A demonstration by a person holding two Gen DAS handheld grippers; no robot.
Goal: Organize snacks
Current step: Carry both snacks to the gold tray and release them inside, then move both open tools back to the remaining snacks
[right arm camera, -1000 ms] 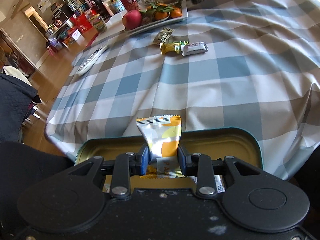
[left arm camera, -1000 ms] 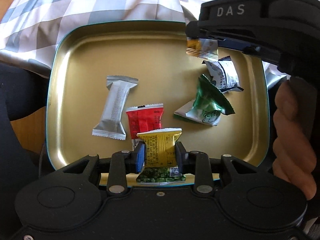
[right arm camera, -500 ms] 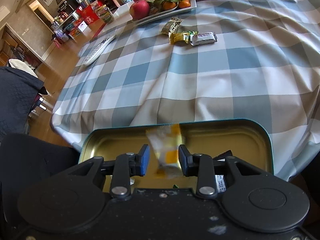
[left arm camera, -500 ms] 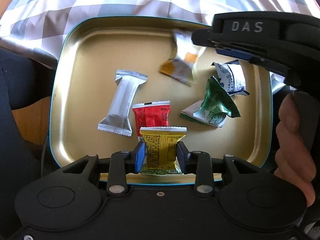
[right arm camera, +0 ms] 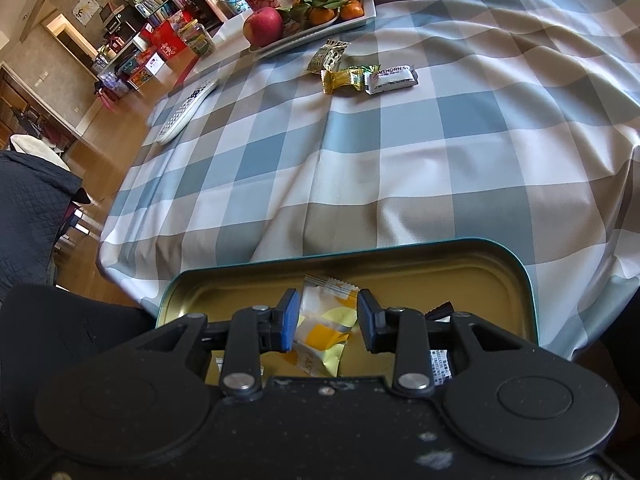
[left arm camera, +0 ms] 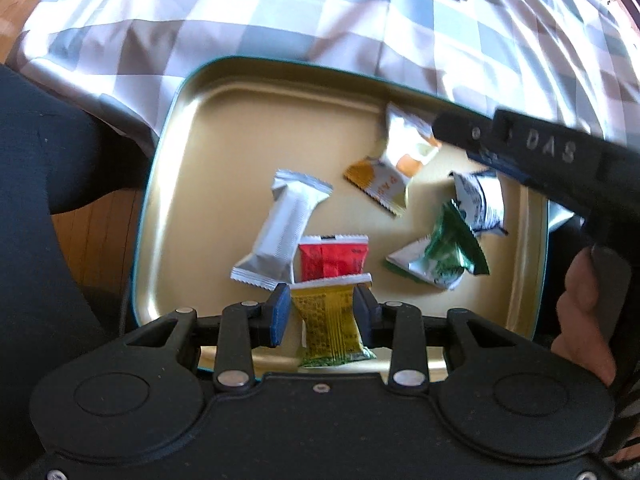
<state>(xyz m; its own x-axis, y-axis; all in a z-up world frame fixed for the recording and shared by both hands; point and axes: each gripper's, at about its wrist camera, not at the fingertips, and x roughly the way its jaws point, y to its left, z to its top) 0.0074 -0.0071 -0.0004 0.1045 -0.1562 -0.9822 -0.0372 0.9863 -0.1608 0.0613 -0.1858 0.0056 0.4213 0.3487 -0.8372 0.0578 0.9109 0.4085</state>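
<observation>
While both grippers hang over the gold tin (left arm camera: 168, 184), left gripper (left arm camera: 322, 312) has jaws apart with yellow packet (left arm camera: 328, 320) loose between them, and right gripper (right arm camera: 329, 326) is also unclamped, orange-white packet (right arm camera: 324, 330) lying in the tin below, others strewn nearby.

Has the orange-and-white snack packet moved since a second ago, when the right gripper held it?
Yes. The orange-and-white packet has dropped out of the right gripper and now lies on the floor of the tin tray, left of the blue-and-white packet.
</observation>
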